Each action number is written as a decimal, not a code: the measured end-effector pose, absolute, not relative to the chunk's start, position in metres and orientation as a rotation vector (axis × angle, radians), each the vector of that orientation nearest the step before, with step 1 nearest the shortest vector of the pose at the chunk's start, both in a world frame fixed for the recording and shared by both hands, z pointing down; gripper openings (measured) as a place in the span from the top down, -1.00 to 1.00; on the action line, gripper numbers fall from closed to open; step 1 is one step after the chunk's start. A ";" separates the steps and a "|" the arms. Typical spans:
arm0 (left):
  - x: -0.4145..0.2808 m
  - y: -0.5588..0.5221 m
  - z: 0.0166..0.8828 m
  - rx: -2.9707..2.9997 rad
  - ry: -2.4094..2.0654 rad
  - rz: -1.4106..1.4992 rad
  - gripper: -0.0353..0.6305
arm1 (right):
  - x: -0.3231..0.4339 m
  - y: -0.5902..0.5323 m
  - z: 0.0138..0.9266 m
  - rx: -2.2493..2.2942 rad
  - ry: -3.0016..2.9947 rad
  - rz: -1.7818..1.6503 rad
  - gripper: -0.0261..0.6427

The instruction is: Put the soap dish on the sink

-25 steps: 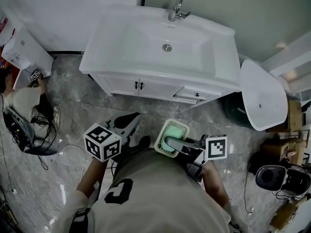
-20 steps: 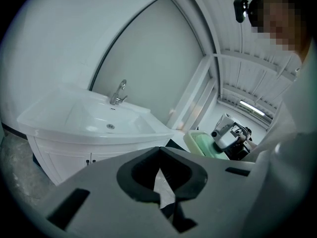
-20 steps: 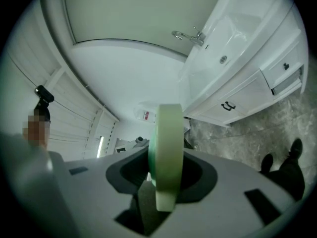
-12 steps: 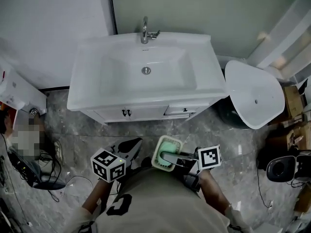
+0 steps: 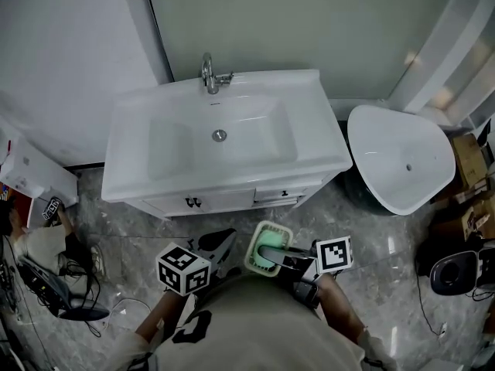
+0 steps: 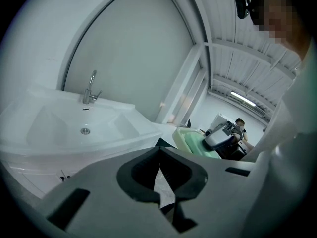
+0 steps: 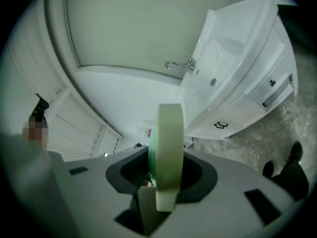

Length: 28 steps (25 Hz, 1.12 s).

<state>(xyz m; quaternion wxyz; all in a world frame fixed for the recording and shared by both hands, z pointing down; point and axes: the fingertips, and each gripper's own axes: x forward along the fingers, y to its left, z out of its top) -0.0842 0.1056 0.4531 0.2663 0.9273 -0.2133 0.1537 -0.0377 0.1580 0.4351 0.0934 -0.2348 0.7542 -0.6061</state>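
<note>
**Soap dish held in your right tongs, short of the sink**

You stand on a grey marbled floor (image 5: 371,230), facing a pale green wall panel (image 5: 294,22). Against that wall is the white sink (image 5: 309,91), a broad surface with a shallow bowl and a drain in its middle. It sits on a white cabinet (image 5: 224,201) with doors and a drawer. A chrome tap (image 5: 209,73) rises at the back edge, just behind the bowl. To the right of the cabinet a loose white basin (image 5: 402,161) leans over something dark. Cables (image 5: 46,284) lie tangled on the floor at the far left.

Both your arms are tucked close to your chest, and both tools point forward toward the cabinet front, over the floor.

Your right tongs (image 5: 267,252) are clamped on the soap dish (image 5: 267,247), which has a pale rim and a green inside. One jaw lies inside the dish and the other is outside its wall. In the right gripper view the dish stands edge-on between the pads. It hangs over the floor in front of the cabinet, well apart from the sink top.

Your left tongs (image 5: 219,247) sit just beside the dish on its left, without touching it. Their jaws are drawn together to a thin sliver with nothing between them.
</note>
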 end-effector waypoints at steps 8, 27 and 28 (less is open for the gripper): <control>-0.026 0.105 0.444 2.491 -0.647 0.406 0.84 | 0.017 0.154 0.433 -0.611 2.237 -1.814 0.48; 0.021 0.049 0.443 2.509 -0.764 0.342 0.84 | 0.059 0.114 0.450 -0.521 2.278 -1.906 0.48; 0.021 0.042 0.446 2.503 -0.755 0.355 0.84 | 0.060 0.107 0.450 -0.541 2.271 -1.901 0.48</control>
